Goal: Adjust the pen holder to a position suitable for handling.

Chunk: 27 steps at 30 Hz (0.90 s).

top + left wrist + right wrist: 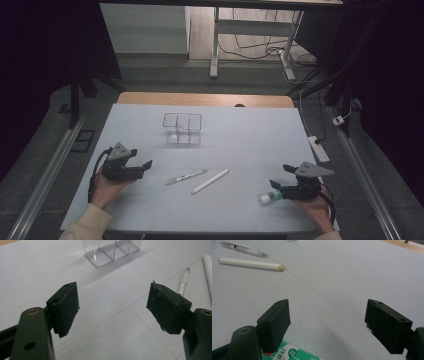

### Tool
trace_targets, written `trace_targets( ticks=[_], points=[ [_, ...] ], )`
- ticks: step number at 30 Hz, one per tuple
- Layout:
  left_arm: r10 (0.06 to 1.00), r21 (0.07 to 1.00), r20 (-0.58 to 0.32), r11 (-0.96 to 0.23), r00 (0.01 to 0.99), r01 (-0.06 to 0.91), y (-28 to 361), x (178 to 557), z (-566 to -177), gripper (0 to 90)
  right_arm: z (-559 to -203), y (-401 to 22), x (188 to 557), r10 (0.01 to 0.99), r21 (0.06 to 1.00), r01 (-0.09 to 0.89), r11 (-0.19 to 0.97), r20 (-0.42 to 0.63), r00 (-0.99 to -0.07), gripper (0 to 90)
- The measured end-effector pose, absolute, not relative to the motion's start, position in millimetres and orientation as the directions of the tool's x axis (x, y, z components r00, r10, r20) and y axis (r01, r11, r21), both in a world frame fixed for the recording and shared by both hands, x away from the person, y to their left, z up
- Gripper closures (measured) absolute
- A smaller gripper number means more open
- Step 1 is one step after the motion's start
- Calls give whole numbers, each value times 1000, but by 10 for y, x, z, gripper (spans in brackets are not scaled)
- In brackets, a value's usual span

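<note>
A clear plastic organizer box (182,128) with compartments stands toward the back middle of the white table; its base shows as the clear box (112,251) in the left gripper view. A clear pen (186,176) and a white stick (210,181) lie side by side at the table's middle front. The pen (243,249) and the stick (249,263) also lie far left in the right gripper view. My left gripper (143,167) is open at the left, empty. My right gripper (281,176) is open at the right, with a green-labelled tube (267,198) lying just under its near jaw.
The white mat (240,140) covers the table, with a wooden edge (205,99) at the back. A power strip (318,148) and cables lie on the floor to the right. A desk frame (250,40) stands beyond.
</note>
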<state>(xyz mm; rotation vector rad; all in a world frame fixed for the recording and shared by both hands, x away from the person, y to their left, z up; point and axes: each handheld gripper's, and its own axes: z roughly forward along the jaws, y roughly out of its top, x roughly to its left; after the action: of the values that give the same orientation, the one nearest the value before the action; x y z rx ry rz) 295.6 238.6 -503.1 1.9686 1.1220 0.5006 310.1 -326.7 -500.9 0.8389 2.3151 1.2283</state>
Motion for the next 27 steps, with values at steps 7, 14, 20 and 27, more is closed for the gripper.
trace_targets(
  ticks=[7,14,20,27],
  points=[
    [850,795,-47,-286,525,535,2410,3023,-5020,267,-5025,-3256,3103,666,838,327,437,-58,-743,201],
    [855,792,-41,-288,517,538,2420,3130,-4993,275,-5026,-3258,3104,668,836,328,439,-60,-741,201],
    [860,788,-43,-283,508,547,2431,3230,-4991,294,-5029,-3262,3108,670,832,332,445,-63,-740,202],
    [873,792,-44,-266,487,549,2456,3324,-4983,334,-5029,-3259,3106,675,828,334,450,-71,-735,202]
  ],
)
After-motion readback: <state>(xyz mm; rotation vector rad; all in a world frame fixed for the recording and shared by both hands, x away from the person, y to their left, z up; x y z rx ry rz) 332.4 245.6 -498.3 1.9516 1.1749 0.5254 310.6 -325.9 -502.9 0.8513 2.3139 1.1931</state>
